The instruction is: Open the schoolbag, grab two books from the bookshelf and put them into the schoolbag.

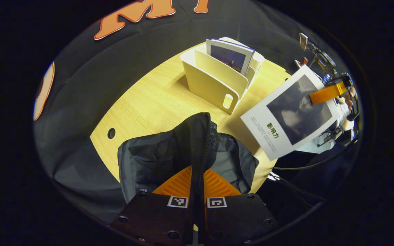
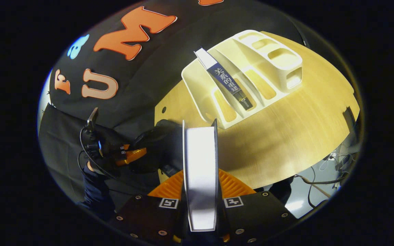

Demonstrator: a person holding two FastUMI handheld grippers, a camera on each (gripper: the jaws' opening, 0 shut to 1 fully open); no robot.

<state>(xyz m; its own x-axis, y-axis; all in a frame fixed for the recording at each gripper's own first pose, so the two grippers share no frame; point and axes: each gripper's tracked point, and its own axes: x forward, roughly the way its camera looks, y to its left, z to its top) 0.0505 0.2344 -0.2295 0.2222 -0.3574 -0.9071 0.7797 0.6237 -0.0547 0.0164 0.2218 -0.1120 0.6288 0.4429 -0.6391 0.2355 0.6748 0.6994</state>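
My left hand-held gripper (image 1: 197, 191) is clamped on the raised edge of the schoolbag (image 1: 169, 153) — both fingers press the black fabric beside the zip. The schoolbag sits at the near edge of the surface (image 1: 149, 102). My right hand-held gripper (image 2: 200, 194) grips a book (image 2: 200, 171) by its edge, held in the air to the right of the schoolbag. Farther off, the bookshelf (image 1: 210, 82) stands on the surface — a second book (image 1: 231, 56) upright in it.
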